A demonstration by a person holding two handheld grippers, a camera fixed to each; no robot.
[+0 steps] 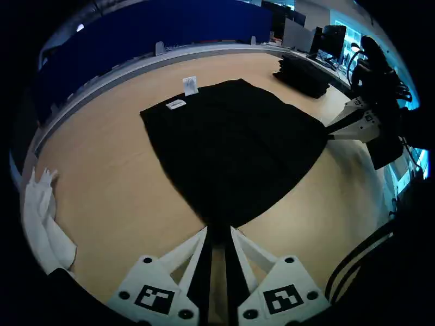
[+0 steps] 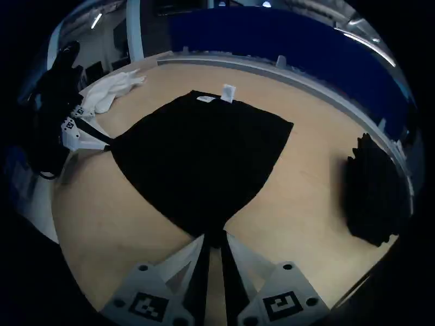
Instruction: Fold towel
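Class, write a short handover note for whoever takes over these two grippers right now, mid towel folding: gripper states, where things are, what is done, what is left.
Left gripper: shut on one near corner of the black towel.
Right gripper: shut on the other near corner.
The towel lies spread on the wooden table, with its white tag at the far edge. A stack of dark folded cloths and a white cloth lie apart from it.
Done: both near corners gripped.
Left: probably carry them over to the far edge, then fold on.
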